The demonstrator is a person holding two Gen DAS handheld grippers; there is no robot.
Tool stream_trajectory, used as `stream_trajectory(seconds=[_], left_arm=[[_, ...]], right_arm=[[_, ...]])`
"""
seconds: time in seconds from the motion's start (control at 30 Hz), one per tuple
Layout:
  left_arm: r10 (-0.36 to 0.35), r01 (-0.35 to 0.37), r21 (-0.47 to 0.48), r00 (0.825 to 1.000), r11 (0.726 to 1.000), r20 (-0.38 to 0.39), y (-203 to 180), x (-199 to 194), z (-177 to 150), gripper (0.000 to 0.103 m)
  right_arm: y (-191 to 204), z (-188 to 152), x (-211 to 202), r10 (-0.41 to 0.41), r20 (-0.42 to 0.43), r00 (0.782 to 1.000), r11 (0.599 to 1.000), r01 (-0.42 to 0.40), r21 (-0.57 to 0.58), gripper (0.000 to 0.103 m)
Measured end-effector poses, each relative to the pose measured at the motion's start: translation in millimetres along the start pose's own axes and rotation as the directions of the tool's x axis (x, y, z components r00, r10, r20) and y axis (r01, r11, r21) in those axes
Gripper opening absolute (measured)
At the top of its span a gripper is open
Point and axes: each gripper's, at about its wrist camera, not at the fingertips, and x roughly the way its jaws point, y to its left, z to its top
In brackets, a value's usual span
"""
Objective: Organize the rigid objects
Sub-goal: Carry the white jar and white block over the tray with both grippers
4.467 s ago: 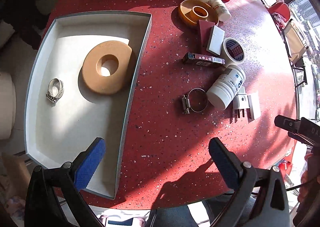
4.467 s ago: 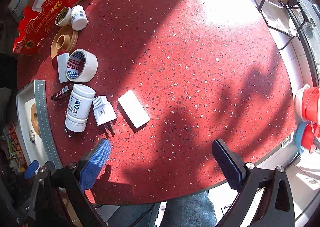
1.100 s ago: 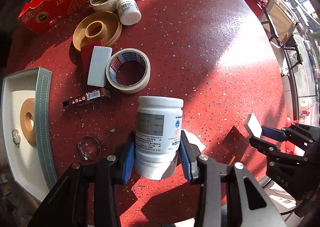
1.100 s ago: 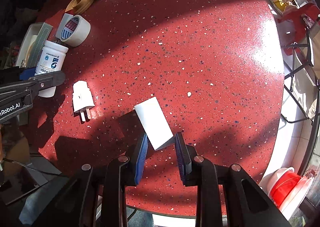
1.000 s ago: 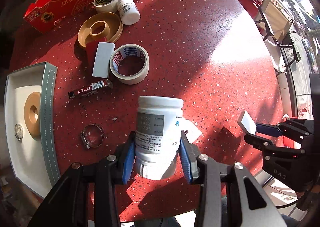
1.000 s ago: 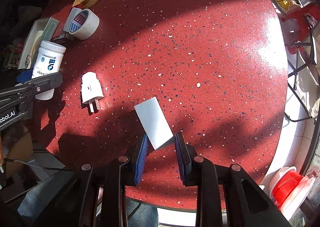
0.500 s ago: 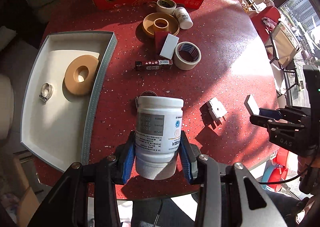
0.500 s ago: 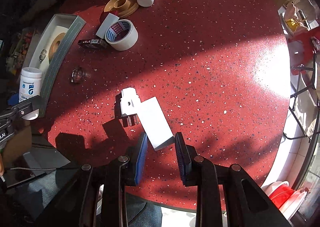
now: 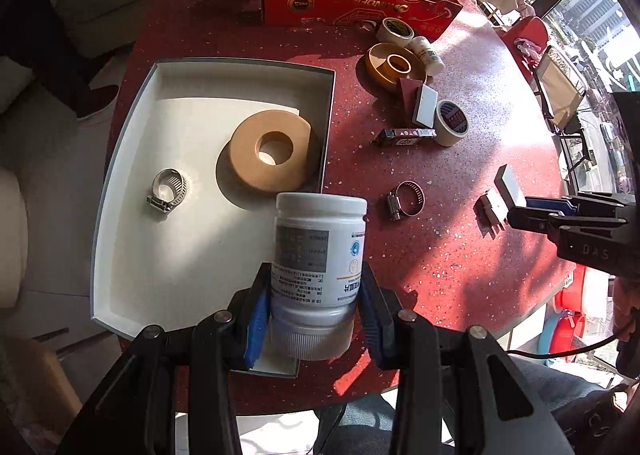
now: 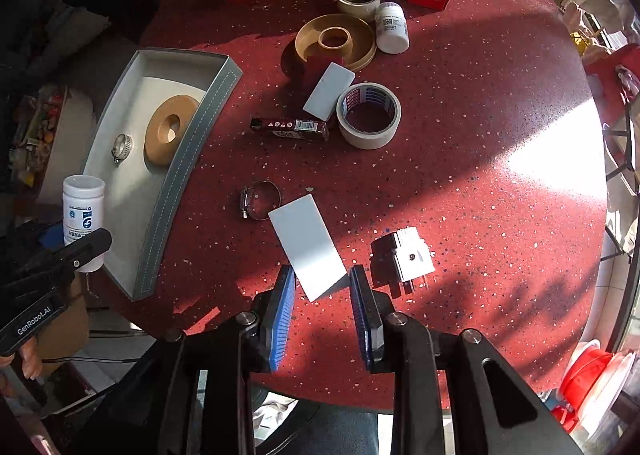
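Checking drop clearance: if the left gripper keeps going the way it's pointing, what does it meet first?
The left gripper, shut on the white bottle, points steeply down. Straight ahead looks like the near right corner of the grey tray, on bare floor short of the tan ring. Depth is unclear; the tray wall could catch first.

Red speckled table (image 10: pixel 460 103): tray (image 10: pixel 188 159), tape roll (image 10: pixel 368 115), plug (image 10: pixel 408 255), hose clamp (image 10: pixel 260 199).

both grippers (image 9: pixel 312 319) (image 10: pixel 323 303) clamped, pointing down
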Motion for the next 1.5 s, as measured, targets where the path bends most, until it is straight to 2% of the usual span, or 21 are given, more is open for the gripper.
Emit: stream_trajectory(seconds=[0.27,0.47,0.7,1.17,1.5], left_arm=[[-0.001,0.003,-0.042,0.999,0.999,0.047,35.2,-14.3,-9.1,0.043],[-0.012,0.017,-0.073,0.998,0.997,0.062,41.5,-15.4,-12.9,0.043],[-0.034,0.042,-0.107,0.996,0.993,0.079,43.2,-14.4,-18.4,0.043],[-0.033,0.047,-0.174,0.996,0.984,0.084,58.8,-9.8,-27.0,0.043],[-0.02,0.042,-0.214,0.994,0.976,0.104,67.6,-13.1,-12.9,0.043]], right_arm=[[67.6,26.8,-18.9,0.014,0.052,0.999,0.989,-0.007,-0.149,0.029],[98.8,35.4,-25.7,0.023,0.068,0.997,0.974,-0.007,-0.228,0.029],[111.1,31.3,-20.1,0.011,0.032,0.999,0.96,-0.002,-0.28,0.029],[121.4,29.7,-14.8,-0.016,0.004,1.0,0.94,0.017,-0.341,0.029],[137.7,42.3,-9.1,-0.007,-0.005,1.0,0.929,0.005,-0.37,0.029]])
